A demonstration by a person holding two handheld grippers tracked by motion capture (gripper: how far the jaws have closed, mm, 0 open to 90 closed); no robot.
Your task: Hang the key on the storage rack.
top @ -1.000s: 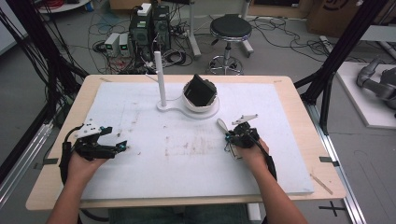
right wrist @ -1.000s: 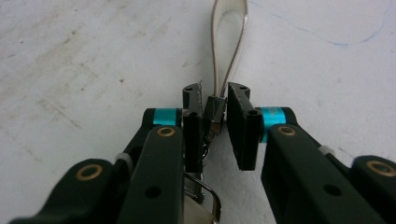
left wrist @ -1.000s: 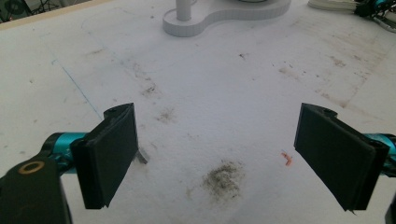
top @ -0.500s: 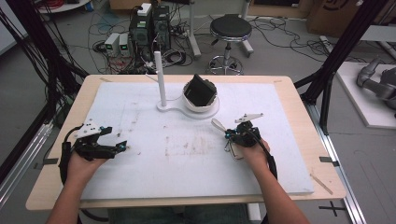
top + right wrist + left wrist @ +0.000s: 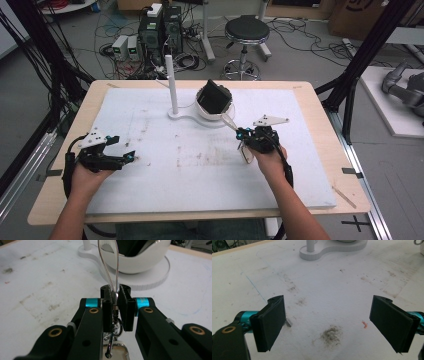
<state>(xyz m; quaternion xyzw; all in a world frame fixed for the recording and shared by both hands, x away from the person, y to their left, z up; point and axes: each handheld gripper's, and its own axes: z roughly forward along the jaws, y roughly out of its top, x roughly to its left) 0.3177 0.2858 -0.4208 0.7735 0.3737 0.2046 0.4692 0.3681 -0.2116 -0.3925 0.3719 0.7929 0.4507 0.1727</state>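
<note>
Right gripper (image 5: 115, 307) jaws clenched on keyring loop (image 5: 110, 267), key dangling below, just short of white bowl (image 5: 140, 263). Left gripper (image 5: 334, 322) released, idle. Lift steady, approach stand post (image 5: 171, 82) slowly, avoid swing.

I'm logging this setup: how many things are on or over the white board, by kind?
Claws: 2, left claw open, right claw shut on the metal clasp
Metal clasp: 1
White stand with post: 1
White bowl: 1
Dark object in bowl: 1
Total: 6
</note>
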